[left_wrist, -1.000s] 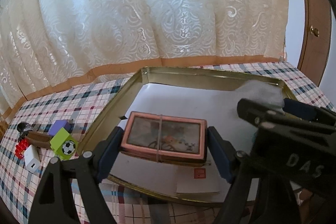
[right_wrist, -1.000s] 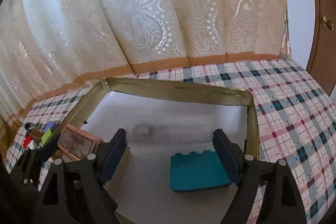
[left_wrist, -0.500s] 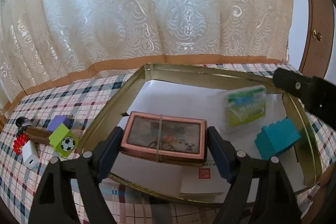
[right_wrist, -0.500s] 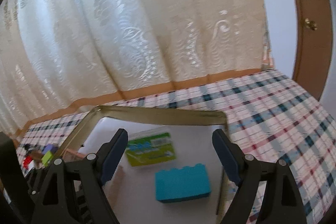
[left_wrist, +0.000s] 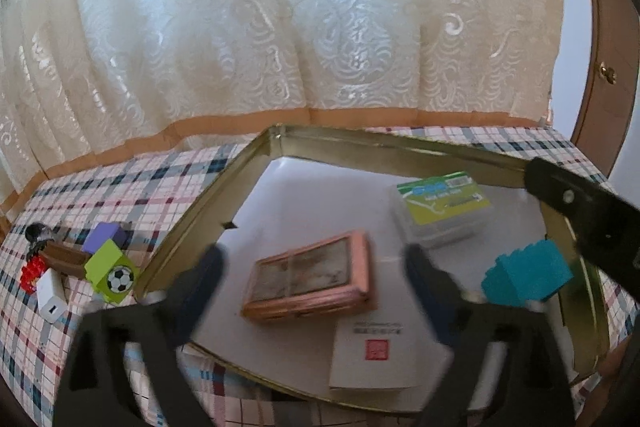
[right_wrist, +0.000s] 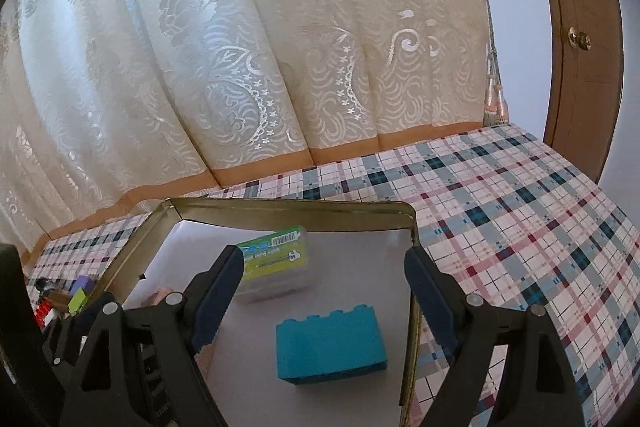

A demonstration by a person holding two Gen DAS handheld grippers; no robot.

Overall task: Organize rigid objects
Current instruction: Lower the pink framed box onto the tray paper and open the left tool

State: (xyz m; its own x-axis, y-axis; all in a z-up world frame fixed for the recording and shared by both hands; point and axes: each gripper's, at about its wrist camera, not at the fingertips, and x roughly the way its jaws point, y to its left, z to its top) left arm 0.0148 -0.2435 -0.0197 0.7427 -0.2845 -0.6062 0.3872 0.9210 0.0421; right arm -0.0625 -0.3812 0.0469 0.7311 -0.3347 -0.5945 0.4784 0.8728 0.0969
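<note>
- The left gripper [left_wrist: 312, 291] has its jaws spread wide and holds nothing; both dark-blue fingers [left_wrist: 200, 283] are blurred.
- Between those fingers, apart from both, the pink-framed box [left_wrist: 310, 281] lies flat on the white floor of the gold tin tray [left_wrist: 192, 223], turned slightly askew, with a thin band crossing its glassy lid.
- At 2 o'clock from the pink-framed box sits a clear plastic case [left_wrist: 442, 209] with a green and yellow label; at 3 o'clock, near the tray's right wall, sits a teal building block [left_wrist: 526, 277].
- A white card [left_wrist: 374, 355] with a red stamp lies at 5 o'clock from the pink-framed box.
- Outside the tray at 9 o'clock, on the plaid tablecloth [left_wrist: 120, 187], a green cube with a football print [left_wrist: 112, 273], a purple block [left_wrist: 106, 237], a white charger [left_wrist: 50, 297] and a red brick [left_wrist: 30, 273] are clustered.
- The right gripper [right_wrist: 324, 291] is also wide open and empty, poised over the tray; the teal block lies below the gap, the labelled case partly behind its left finger [right_wrist: 216, 295].
</note>
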